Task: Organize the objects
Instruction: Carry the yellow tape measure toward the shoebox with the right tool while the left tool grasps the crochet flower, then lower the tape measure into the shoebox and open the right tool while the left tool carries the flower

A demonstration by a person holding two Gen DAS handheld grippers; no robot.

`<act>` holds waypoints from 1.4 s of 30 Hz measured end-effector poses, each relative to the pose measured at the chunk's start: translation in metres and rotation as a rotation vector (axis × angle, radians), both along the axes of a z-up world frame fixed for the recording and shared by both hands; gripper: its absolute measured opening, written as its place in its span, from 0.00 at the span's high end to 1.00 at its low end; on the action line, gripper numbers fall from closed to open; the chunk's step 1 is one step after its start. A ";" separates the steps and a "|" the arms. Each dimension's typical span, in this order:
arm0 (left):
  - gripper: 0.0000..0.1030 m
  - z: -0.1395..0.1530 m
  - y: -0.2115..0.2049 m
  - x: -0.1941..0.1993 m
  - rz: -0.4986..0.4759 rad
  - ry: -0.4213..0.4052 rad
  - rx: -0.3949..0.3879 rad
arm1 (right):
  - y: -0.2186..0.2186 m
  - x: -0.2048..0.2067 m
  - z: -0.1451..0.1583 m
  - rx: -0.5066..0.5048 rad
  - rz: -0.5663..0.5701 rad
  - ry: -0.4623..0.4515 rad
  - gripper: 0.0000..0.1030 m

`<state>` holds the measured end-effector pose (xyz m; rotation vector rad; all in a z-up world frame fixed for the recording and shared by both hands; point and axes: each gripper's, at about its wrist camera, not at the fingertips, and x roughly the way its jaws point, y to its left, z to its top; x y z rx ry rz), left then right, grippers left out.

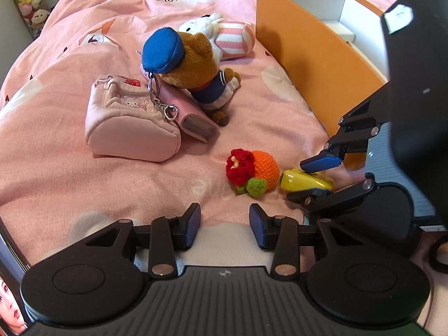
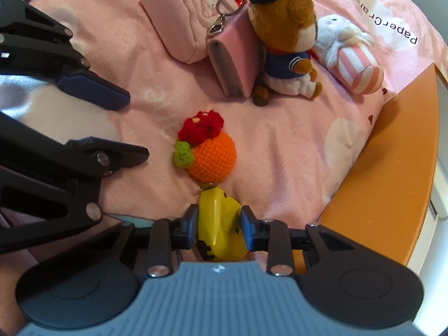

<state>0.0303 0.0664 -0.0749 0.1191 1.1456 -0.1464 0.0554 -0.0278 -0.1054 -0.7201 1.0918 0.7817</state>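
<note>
The right gripper (image 2: 219,228) is clamped on the yellow toy (image 2: 221,224) lying on the bed (image 2: 280,145), just beside the crochet orange (image 2: 210,156). The left gripper (image 1: 225,225) hovers apart, holding nothing. This looks like the pick-up step; next, lift the toy clear and carry it to the orange box (image 1: 308,64).

Plush toys: two, brown bear (image 1: 196,64) and white rabbit (image 1: 221,35). Crochet orange (image 1: 253,172): one. Yellow toy (image 2: 219,224): one. Pink pouch (image 1: 126,120): one. Pink wallet (image 1: 187,109): one. Orange box (image 1: 310,56): one. Grippers: two.
</note>
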 end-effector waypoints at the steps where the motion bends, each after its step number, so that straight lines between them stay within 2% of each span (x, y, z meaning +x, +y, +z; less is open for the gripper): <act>1: 0.54 0.001 0.001 0.001 0.002 -0.003 -0.007 | -0.001 0.000 0.003 0.010 -0.002 -0.008 0.74; 7: 0.53 0.007 0.002 0.002 0.010 -0.041 -0.025 | -0.014 0.009 0.033 0.097 -0.042 -0.049 0.75; 11: 0.53 0.010 0.001 0.005 -0.018 -0.048 -0.052 | -0.015 0.020 0.051 0.142 -0.060 -0.073 0.75; 17: 0.44 0.009 -0.006 0.016 -0.081 -0.072 -0.032 | -0.023 0.029 0.078 0.215 -0.081 -0.087 0.75; 22: 0.38 -0.003 -0.014 0.030 -0.115 -0.039 -0.032 | -0.042 0.040 0.105 0.306 -0.122 -0.101 0.75; 25: 0.37 -0.015 -0.018 0.038 -0.090 -0.004 0.000 | -0.057 0.046 0.122 0.367 -0.145 -0.107 0.75; 28: 0.37 -0.022 -0.020 0.043 -0.074 0.019 -0.021 | -0.074 0.049 0.140 0.401 -0.171 -0.129 0.75; 30: 0.40 -0.025 -0.023 0.044 -0.065 0.022 -0.029 | -0.083 0.053 0.146 0.395 -0.192 -0.146 0.75; 34: 0.54 -0.033 -0.029 0.047 -0.076 0.047 -0.055 | -0.103 0.063 0.144 0.347 -0.255 -0.180 0.75; 39: 0.57 -0.029 -0.033 0.042 -0.085 0.019 -0.047 | -0.135 0.081 0.127 0.280 -0.344 -0.183 0.75; 42: 0.58 -0.020 -0.034 0.037 -0.080 -0.017 -0.040 | -0.152 0.088 0.115 0.227 -0.342 -0.188 0.75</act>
